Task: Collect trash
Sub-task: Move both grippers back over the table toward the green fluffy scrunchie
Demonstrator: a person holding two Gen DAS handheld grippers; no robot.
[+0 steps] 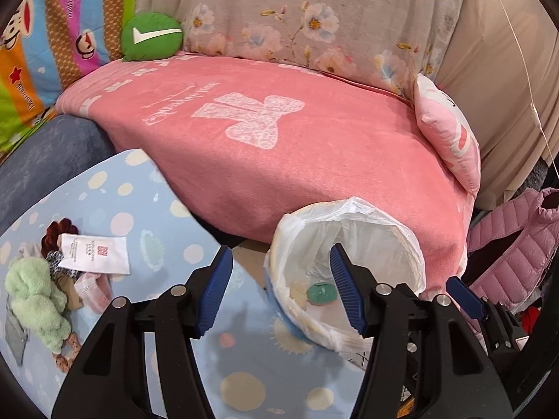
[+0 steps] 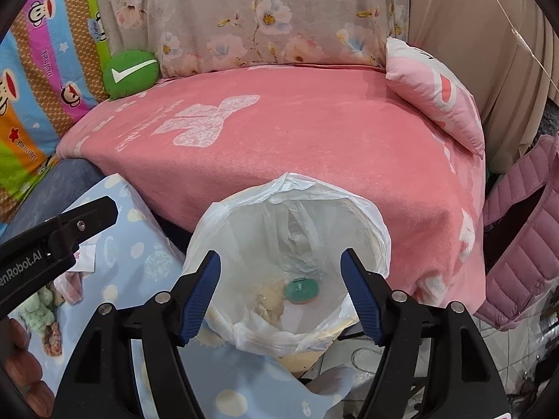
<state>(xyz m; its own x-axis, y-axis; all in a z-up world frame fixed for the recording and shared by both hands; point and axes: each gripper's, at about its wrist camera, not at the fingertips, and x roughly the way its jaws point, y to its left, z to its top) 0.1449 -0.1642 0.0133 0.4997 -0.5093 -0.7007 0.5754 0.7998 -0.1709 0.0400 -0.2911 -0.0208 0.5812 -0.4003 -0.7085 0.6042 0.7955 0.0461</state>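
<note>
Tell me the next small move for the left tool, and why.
Probably swing the left tool left toward the white paper packet on the blue dotted cloth. Both tools look open and empty, the lined bin already holds a green disc, and the packet lies loose beside the green plush.

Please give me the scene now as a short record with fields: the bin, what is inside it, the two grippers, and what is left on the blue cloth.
bin: trash bin lined with a white plastic bag, standing against the pink blanket
inside bin: green round piece and a pale yellowish scrap
left gripper: open, nothing between its jaws
right gripper: open, empty, above the bin mouth
on blue cloth: white paper packet, light green fluffy cloth
</note>
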